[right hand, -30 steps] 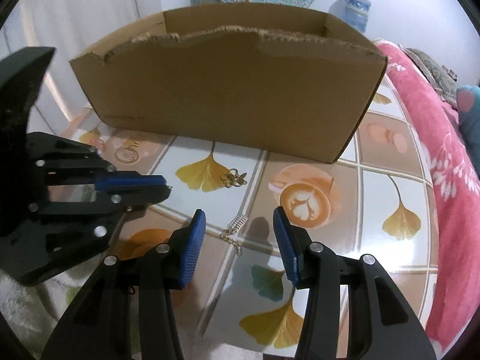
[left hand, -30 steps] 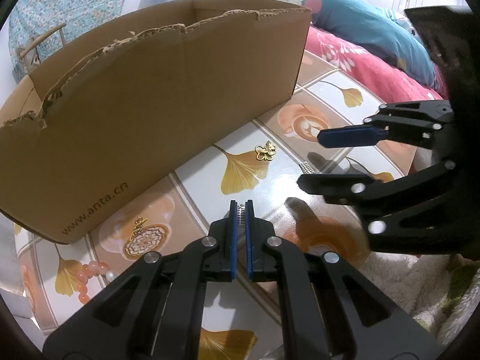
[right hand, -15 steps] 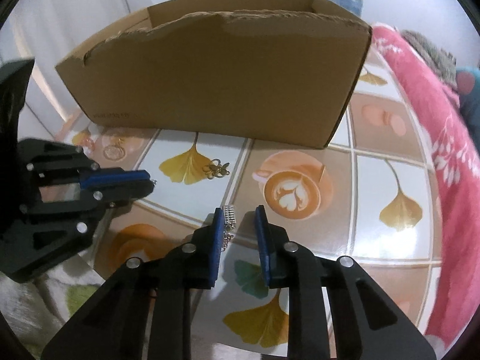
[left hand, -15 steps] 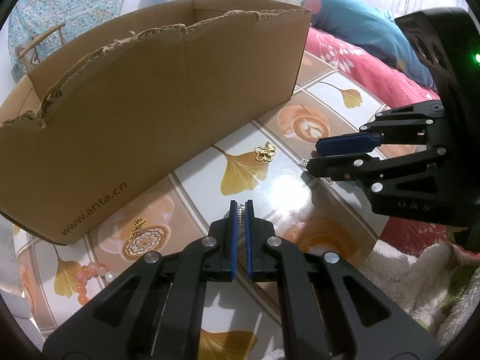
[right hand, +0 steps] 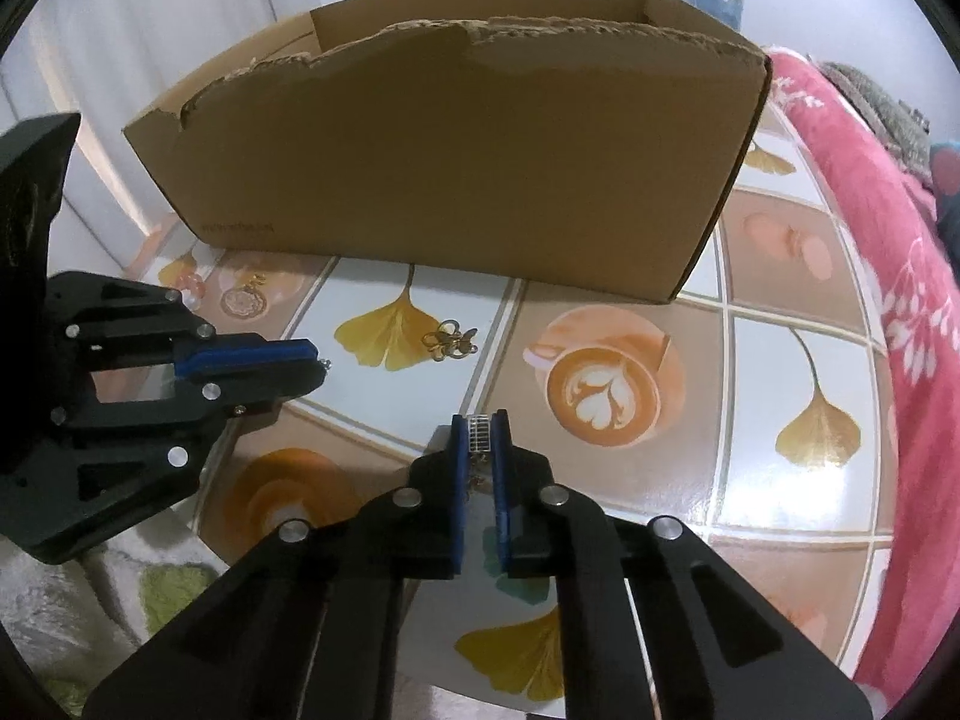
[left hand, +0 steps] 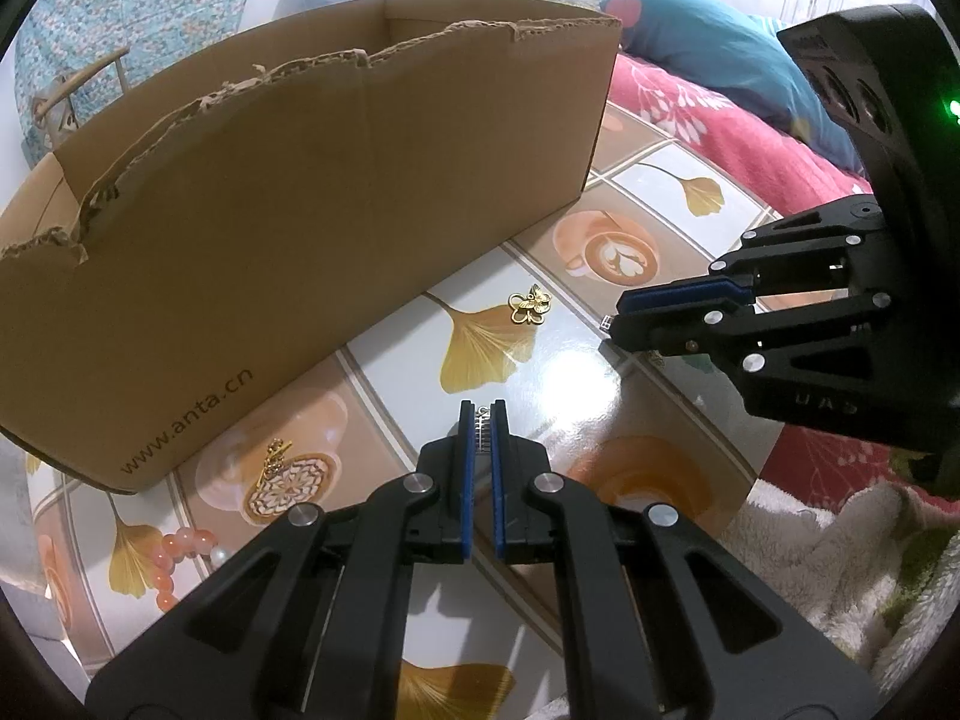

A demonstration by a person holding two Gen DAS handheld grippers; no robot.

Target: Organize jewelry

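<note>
A second ago my right claw (right hand: pixel 481 441) stood wide apart over the small silver rhinestone piece on the bench (right hand: pixel 780 372); now its blue pads are closing in on that silver rhinestone piece (right hand: pixel 480 434), which sits pinched between the tips with a bit of chain dangling below. My left claw (left hand: pixel 481 425) has not shifted at all — it is as it was, clamped together on a matching silver piece (left hand: pixel 480 420) held just off the tiled surface.

Both claws point steeply down toward the bench, the left one near the middle, the right one to its right and a little farther from me in the left wrist view.

The gold butterfly charm (left hand: pixel 530 306) lies on a ginkgo-leaf tile between the two claws and the cardboard box (left hand: pixel 312 204), apart from all of them. Far left, a gold pendant (left hand: pixel 276 462) rests by the box's near corner, with pink beads (left hand: pixel 180 558) nearer the edge of the bench.
</note>
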